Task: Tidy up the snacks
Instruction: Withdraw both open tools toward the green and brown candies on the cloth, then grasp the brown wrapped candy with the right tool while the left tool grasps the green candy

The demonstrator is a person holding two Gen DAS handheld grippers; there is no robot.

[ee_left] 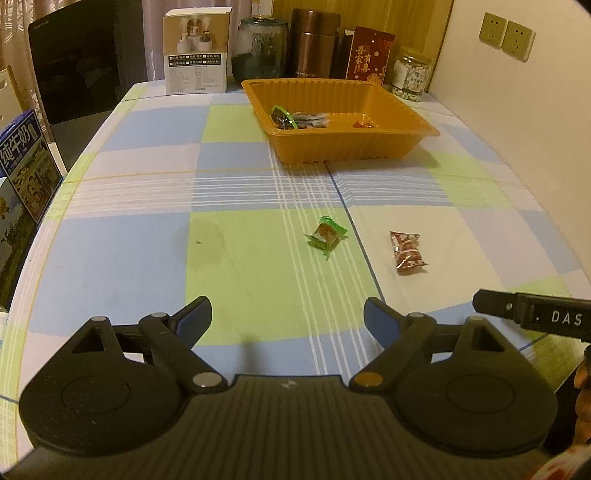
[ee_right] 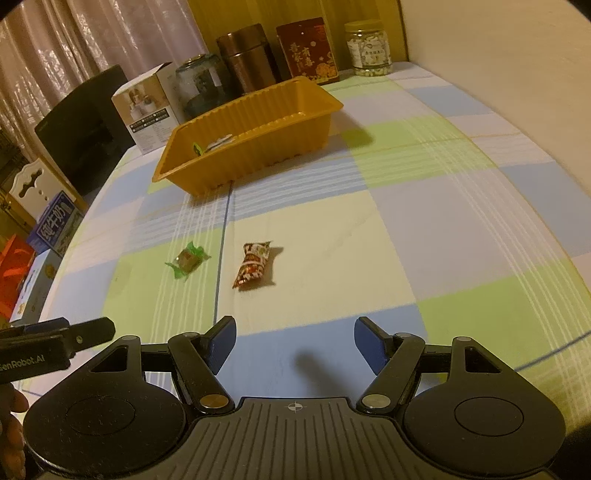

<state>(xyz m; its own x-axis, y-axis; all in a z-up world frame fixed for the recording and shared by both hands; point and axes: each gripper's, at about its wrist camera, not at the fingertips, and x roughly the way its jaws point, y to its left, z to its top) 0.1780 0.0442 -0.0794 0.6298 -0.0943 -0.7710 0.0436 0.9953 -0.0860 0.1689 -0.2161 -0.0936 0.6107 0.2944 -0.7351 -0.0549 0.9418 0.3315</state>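
The left wrist view shows a pair of wall sockets at 1 o'clock and the inside of the orange tray, where three wrapped snacks lie: a green-edged one, a grey one and a small orange one. The right wrist view hides most of that floor behind the tray's near wall, but alone shows a red bag at 9 o'clock.

Two snacks lie loose on the checked table: one green-wrapped candy and one red-brown packet, near each other but apart.

The left tongs are released, with only cloth between the pads; the candy lies toward 12 o'clock, the packet toward 1. The right tongs are also released and bare; the packet lies toward 11 o'clock, the candy toward 10.
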